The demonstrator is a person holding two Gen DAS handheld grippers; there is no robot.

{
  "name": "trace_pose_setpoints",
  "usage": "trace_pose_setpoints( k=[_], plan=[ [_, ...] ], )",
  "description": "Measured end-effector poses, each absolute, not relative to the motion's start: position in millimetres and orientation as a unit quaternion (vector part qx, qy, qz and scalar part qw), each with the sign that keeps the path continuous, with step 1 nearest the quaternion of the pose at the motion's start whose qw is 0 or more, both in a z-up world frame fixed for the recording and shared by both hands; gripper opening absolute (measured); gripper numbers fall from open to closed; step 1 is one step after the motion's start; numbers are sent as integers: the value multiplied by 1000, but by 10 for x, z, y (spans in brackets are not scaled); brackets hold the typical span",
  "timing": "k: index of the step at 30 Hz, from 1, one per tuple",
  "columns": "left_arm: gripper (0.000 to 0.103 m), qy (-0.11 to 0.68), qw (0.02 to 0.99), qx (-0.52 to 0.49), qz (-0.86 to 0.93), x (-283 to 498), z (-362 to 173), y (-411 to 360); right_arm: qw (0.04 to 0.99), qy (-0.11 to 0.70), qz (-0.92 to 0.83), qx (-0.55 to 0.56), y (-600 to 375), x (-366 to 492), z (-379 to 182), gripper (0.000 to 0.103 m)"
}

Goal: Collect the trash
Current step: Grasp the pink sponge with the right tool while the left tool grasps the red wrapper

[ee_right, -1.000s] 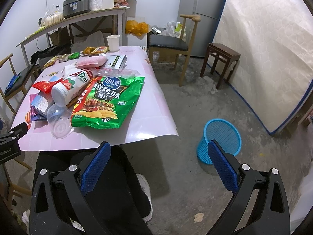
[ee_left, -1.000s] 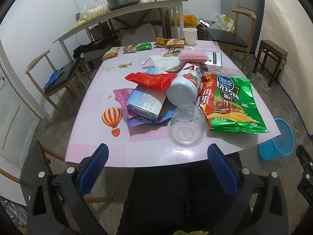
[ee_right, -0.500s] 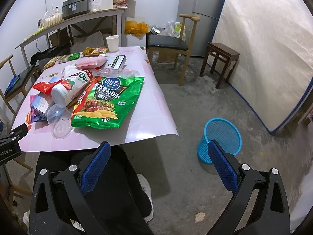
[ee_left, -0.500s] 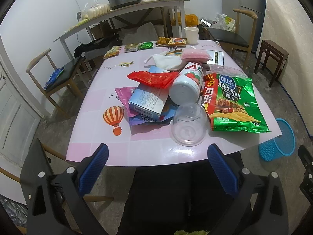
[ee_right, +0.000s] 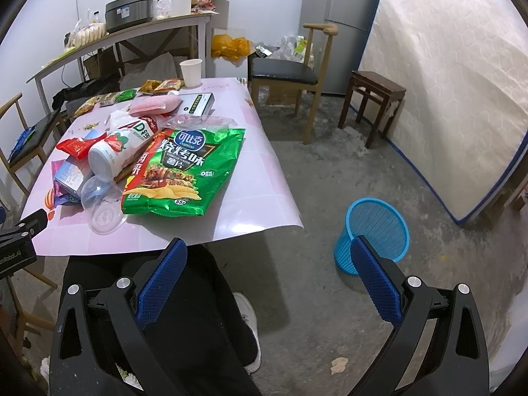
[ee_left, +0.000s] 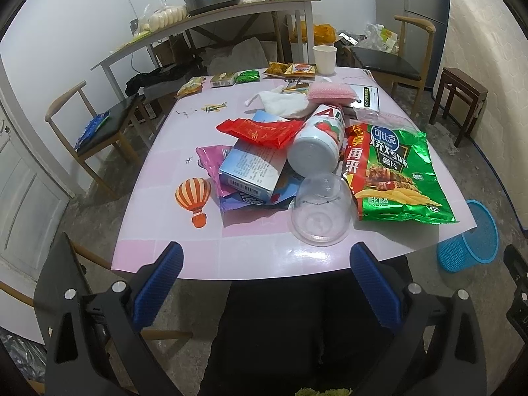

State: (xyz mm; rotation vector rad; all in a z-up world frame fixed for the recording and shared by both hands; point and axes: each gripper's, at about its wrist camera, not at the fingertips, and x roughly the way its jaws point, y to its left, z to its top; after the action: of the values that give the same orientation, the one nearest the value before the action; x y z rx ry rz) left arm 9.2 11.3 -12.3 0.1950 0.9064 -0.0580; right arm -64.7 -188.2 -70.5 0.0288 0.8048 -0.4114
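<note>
Trash (ee_left: 264, 168) lay heaped on table (ee_left: 250, 257) ahead of left gripper (ee_left: 264, 274) | right gripper (ee_right: 269, 265) faced bin (ee_right: 376, 227) | both wide, empty

We see a pink table (ee_left: 158, 231) with a clear plastic lid (ee_left: 319, 210) near its front edge, a green chip bag (ee_left: 396, 178) toward the right edge, and a paper cup (ee_left: 324, 59) at the far edge.

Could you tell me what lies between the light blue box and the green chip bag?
In the left wrist view, a toppled white strawberry-print bottle and a clear plastic dome lid lie between the light blue box and the green chip bag.
</note>
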Motion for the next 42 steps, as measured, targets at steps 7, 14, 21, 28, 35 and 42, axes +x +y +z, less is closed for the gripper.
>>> trace_pose_setpoints(
  k=[7,14,21,28,35,42],
  plan=[
    [99,443,891,91,-36,122,-188,178,900,388,-199,1,-1792,-612,-719,95],
    [99,441,892,67,-73,220,-279,288,903,386,-189,-20,-1662,-496,-741,95],
    [99,425,892,-19,-152,490,-185,649,927,346,-145,-8,-1691,-284,-554,95],
    [99,364,902,-120,-200,874,35,1134,941,330,-65,30,-1732,221,-177,95],
    [99,373,879,-192,-226,1329,122,1544,929,355,28,102,-1898,914,-70,94],
    [99,376,858,-260,-235,1592,136,1870,864,423,128,242,-2155,1538,-363,78]
  ],
)
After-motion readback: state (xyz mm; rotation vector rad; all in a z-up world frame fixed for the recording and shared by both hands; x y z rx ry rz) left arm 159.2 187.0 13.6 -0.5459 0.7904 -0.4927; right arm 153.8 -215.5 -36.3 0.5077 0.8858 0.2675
